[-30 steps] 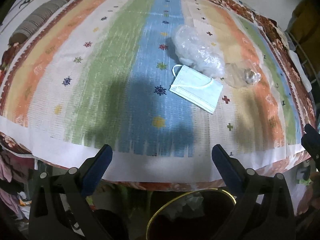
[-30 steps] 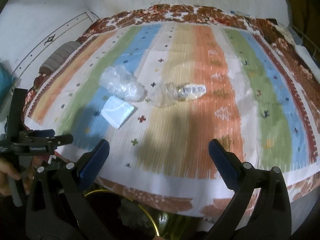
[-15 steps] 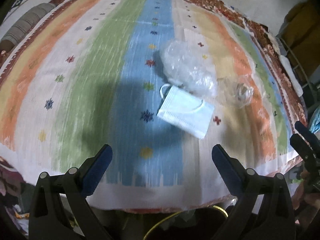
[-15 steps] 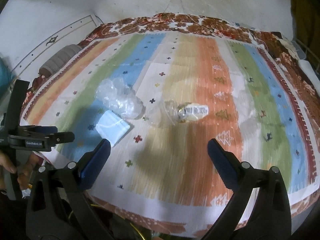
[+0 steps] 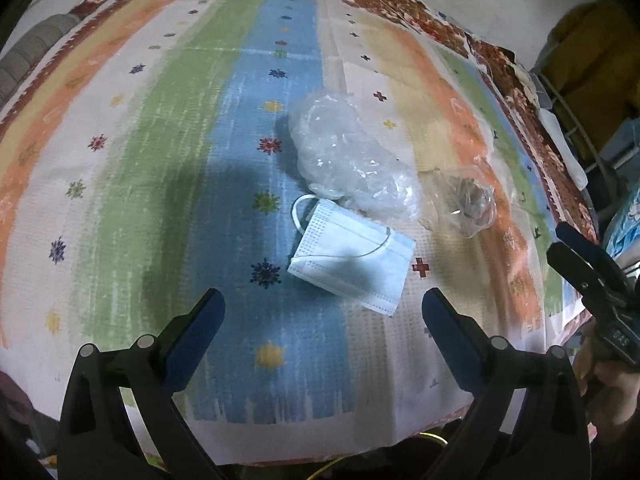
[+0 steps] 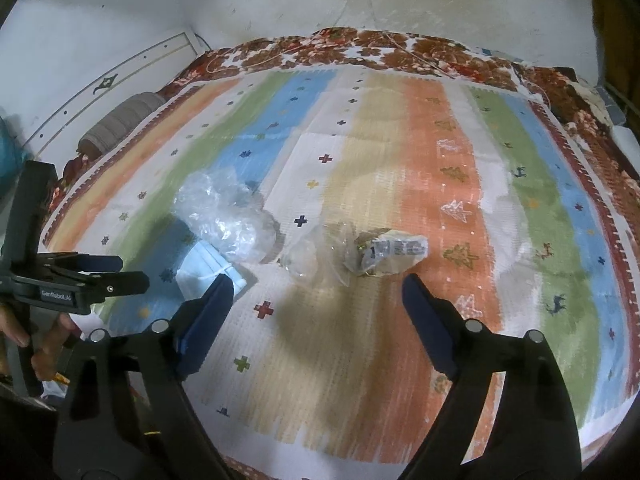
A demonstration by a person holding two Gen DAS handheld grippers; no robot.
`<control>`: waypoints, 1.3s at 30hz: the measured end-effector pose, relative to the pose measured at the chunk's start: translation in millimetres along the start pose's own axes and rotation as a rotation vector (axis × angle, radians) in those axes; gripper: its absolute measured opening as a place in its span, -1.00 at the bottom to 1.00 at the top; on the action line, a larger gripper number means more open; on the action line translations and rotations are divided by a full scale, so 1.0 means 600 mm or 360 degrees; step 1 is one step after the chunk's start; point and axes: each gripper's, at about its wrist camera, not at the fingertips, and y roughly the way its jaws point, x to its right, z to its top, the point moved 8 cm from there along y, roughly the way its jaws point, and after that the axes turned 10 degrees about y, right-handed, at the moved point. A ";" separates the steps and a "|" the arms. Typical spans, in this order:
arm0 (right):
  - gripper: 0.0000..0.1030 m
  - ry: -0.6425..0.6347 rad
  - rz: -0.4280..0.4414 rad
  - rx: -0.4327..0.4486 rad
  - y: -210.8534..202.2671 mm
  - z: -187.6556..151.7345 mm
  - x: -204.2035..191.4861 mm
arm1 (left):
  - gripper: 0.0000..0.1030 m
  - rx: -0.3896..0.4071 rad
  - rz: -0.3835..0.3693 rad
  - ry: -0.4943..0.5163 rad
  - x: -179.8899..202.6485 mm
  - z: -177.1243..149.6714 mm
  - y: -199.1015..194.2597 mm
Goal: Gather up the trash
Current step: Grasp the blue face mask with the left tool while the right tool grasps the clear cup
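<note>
**Both grippers closed in on the trash**

We had moved forward over the striped bedcover since a second earlier, when the bed edge and the bin below filled the lower view; the bin was now out of sight. The crumpled clear plastic touched the blue face mask; the clear wrapper lay just beside them. Our left gripper faced the mask, our right gripper the wrapper, both spread wide and empty. We judged pickup imminent.
</note>
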 end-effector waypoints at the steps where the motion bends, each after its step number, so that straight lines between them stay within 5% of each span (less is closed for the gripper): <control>1: 0.58 -0.0004 0.0004 -0.0005 0.005 0.000 -0.002 | 0.87 0.0002 -0.0017 0.0008 0.002 0.001 0.002; 6: 0.55 -0.0027 0.0004 -0.0017 0.022 0.005 -0.006 | 0.86 -0.0008 -0.0074 0.0008 -0.001 0.009 0.020; 12: 0.37 0.0030 -0.0007 -0.0058 0.056 0.017 0.009 | 0.61 -0.0035 -0.0101 0.0027 -0.005 0.022 0.047; 14: 0.11 0.0034 0.0002 -0.0074 0.064 0.021 0.012 | 0.56 -0.0047 -0.0094 0.0046 -0.006 0.025 0.058; 18: 0.07 0.0062 0.0018 -0.0091 0.083 0.029 0.018 | 0.53 -0.0053 -0.0082 0.0062 -0.010 0.034 0.074; 32: -0.71 0.0092 0.0069 -0.0227 0.141 0.013 0.016 | 0.50 -0.0064 0.0005 0.0141 -0.009 0.032 0.116; 36: -0.86 0.0106 0.0098 -0.0242 0.138 0.011 0.005 | 0.21 -0.0068 0.0106 0.0186 -0.015 0.026 0.117; 39: -0.94 0.0124 0.0104 -0.0238 0.134 0.012 0.001 | -0.33 -0.0081 0.0086 0.0173 -0.018 0.026 0.113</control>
